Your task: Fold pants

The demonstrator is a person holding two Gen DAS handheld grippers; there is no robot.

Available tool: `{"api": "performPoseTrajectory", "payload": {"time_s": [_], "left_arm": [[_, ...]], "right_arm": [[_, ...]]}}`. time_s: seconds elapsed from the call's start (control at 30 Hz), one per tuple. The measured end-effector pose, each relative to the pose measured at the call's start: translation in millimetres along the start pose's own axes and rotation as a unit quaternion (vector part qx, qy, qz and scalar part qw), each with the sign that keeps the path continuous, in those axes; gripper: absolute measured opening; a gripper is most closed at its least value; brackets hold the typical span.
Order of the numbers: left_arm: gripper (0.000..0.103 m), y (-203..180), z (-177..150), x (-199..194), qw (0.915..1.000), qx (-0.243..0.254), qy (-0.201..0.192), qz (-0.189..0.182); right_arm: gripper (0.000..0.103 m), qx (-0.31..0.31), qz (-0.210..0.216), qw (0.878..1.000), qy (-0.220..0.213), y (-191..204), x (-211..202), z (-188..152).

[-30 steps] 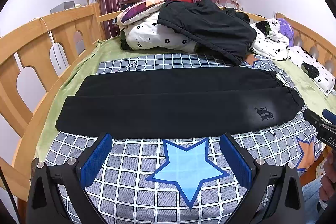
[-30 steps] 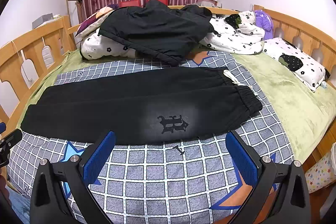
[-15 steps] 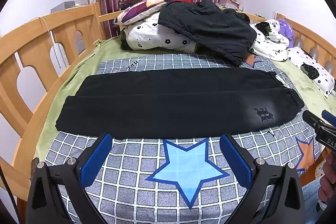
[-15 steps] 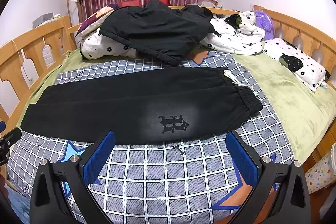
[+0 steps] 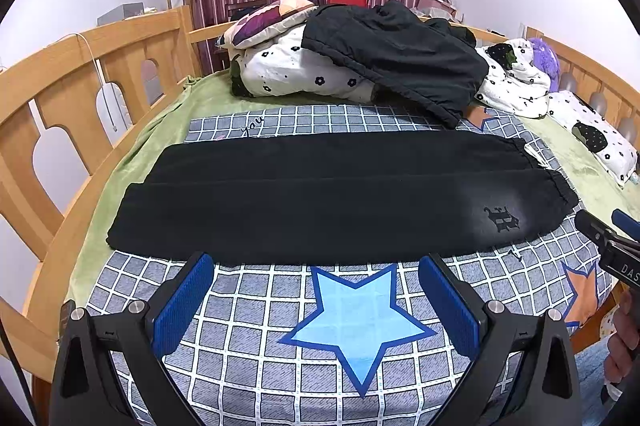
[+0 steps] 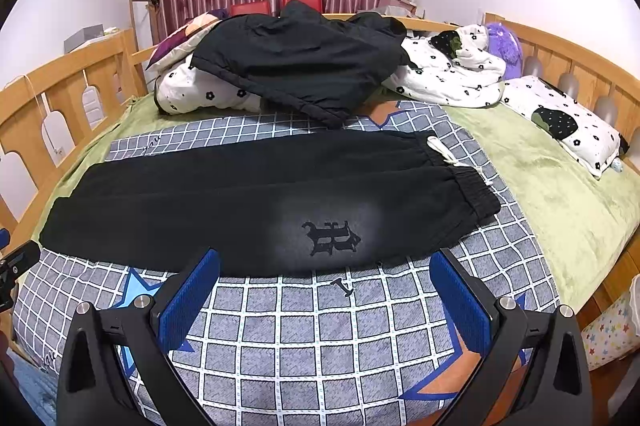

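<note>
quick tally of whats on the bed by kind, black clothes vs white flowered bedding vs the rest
black clothing: 2, the pants laid flat and a jacket heaped on the bedding
white flowered bedding: 3, a quilt bundle, a second bundle, a pillow
patchwork pillow: 1
purple plush: 1
total: 7

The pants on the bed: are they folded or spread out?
Spread out at full length: the pants lie flat, both legs side by side, waistband at the right.

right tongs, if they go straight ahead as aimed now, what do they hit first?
Probably the near edge of the black pants, around the embroidered logo. The open right tongs hover over the checked blanket; depth is uncertain.
</note>
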State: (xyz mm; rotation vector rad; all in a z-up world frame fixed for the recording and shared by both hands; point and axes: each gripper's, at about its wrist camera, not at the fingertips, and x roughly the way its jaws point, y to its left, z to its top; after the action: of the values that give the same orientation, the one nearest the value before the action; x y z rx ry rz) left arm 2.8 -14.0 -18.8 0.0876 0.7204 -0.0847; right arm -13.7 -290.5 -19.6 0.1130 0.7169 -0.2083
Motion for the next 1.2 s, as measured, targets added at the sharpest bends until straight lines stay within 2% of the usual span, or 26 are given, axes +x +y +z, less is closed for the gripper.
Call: {"api": "performPoseTrajectory", "payload": {"time_s": [0.17, 0.4, 0.53, 0.7, 0.77, 0.87, 1.0, 1.07, 1.2], "left_arm": [[0.103, 2.9, 4.9, -9.4, 1.0, 0.006, 0.0, -0.004], [0.103, 25.8, 21.8, -32.2, 0.9998, -0.014, -0.013, -0.005], [0.103, 43.1, 33.2, -45.4, 0.9993, -0.027, -0.025, 0.006], [0.103, 64.6, 53.3, -57.6, 0.9986, -0.047, -0.023, 0.004], [0.103, 70.9, 60.0, -64.9, 0.9985, -0.044, -0.031, 0.014], [0.103, 82.5, 69.3, -73.2, 0.9982, -0.037, -0.033, 0.033], [0.103, 108.8, 78.1, -74.6, 0.9983, -0.045, -0.031, 0.019], [0.103, 118.2, 79.0, -64.2, 0.9983, -0.051, -0.025, 0.013], [0.103, 133.3, 68.4, -19.1, 0.9972, -0.074, 0.004, 0.007]], "right_arm": [[0.103, 0.005, 0.018, 1.0, 0.014, 1.9, -2.2, 5.4], [0.103, -0.003, 0.01, 1.0, -0.008, 4.7, -30.0, 25.6], [0.103, -0.007, 0.014, 1.0, -0.011, 3.0, -50.6, 42.7], [0.103, 0.017, 0.042, 0.999, -0.013, -9.3, -67.8, 72.2], [0.103, 0.024, 0.056, 0.998, -0.006, -15.9, -67.0, 83.0], [0.103, 0.009, 0.067, 0.997, -0.021, -20.7, -66.2, 89.9], [0.103, 0.002, 0.077, 0.997, -0.025, -23.0, -51.4, 92.9], [0.103, 0.01, 0.075, 0.997, -0.021, -26.4, -34.8, 92.1], [0.102, 0.007, 0.071, 0.997, -0.017, -31.6, 0.1, 82.5]]}}
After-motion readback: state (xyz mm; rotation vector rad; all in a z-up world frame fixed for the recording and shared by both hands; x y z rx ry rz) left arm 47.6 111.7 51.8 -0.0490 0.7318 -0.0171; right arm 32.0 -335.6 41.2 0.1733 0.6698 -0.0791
